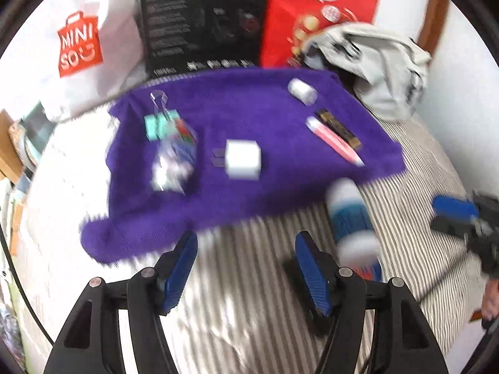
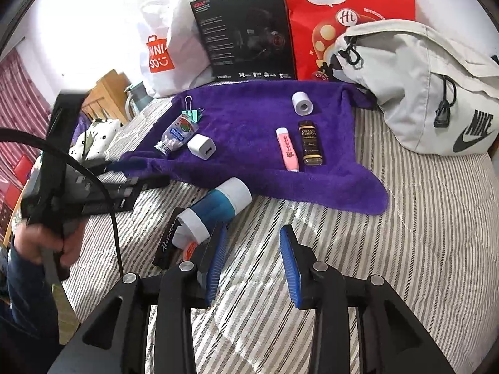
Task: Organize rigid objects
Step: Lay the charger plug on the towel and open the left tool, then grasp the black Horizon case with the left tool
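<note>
Both tools gape empty over the striped bed (image 2: 405,233): the left tool (image 1: 246,265) near the purple towel (image 1: 249,118), the right tool (image 2: 252,265) right of the blue-and-white bottle (image 2: 218,208).

Black gripper (image 2: 252,265) frames, ribbed blue pads (image 2: 288,265), silver screws, dark blue sleeve (image 2: 28,299)

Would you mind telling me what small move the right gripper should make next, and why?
Probably ease the open right gripper forward-left to straddle the blue-and-white bottle: it lies on the striped bedding, off the purple towel where the other items sit.
</note>
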### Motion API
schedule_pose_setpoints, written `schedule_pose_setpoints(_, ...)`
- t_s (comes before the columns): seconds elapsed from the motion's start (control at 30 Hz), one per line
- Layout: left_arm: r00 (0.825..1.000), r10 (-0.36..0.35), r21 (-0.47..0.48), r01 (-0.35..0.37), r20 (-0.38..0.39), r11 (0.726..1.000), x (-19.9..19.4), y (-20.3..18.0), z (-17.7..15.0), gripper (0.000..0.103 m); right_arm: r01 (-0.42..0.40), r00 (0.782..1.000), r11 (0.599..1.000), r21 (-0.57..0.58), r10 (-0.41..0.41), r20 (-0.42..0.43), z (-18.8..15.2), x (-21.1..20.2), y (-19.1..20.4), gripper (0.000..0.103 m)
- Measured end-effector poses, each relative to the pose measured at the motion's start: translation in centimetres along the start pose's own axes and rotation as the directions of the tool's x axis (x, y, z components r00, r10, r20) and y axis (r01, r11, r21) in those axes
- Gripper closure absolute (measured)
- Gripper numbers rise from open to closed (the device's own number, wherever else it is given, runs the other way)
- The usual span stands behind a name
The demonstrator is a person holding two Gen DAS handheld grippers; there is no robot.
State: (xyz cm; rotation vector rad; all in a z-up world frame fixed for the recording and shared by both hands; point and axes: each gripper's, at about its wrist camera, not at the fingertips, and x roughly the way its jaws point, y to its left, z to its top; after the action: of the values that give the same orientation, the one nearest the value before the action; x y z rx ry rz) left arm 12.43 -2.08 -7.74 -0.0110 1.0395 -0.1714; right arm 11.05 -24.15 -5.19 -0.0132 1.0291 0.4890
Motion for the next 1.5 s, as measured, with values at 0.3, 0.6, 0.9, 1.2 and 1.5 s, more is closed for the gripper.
schedule_pose_setpoints(0.3,0.998,-0.042,0.027,0.043,-0.044,0.999,0.3,-2.6,-3.5,0.04,0.038,0.999,0.999,0.02,-0.038,-0.016,-2.0,-1.3,-0.7,0.067)
schedule_pose_setpoints(0.6,0.997,0.057,0.093,-0.051,-0.061,0.994,0.9,-3.5,-4.3,0.038,0.047,0.999,0.997,0.068,-0.045,-0.027,-3.7,-1.9,-2.2,0.067)
schedule_pose_setpoints(0.9,0.997,0.066,0.107,-0.062,-0.038,0.992,1.4,-2.9,-3.9,0.041,0.018,1.0,0.997,0.077,-0.016,-0.026,-3.4,-1.1,-1.5,0.067)
schedule_pose_setpoints(1.2,0.999,0.006,0.162,-0.001,-0.032,0.987,1.2,-4.2,-3.7,0.08,0.041,0.999,0.997,0.071,-0.04,-0.021,-2.3,-1.0,-1.3,0.061)
schedule_pose_setpoints(1.5,0.998,0.049,0.118,-0.046,-0.028,0.992,0.2,-1.5,-4.5,0.082,-0.033,0.999,0.993,0.116,0.036,-0.025,-0.1,1.0,0.2,0.061)
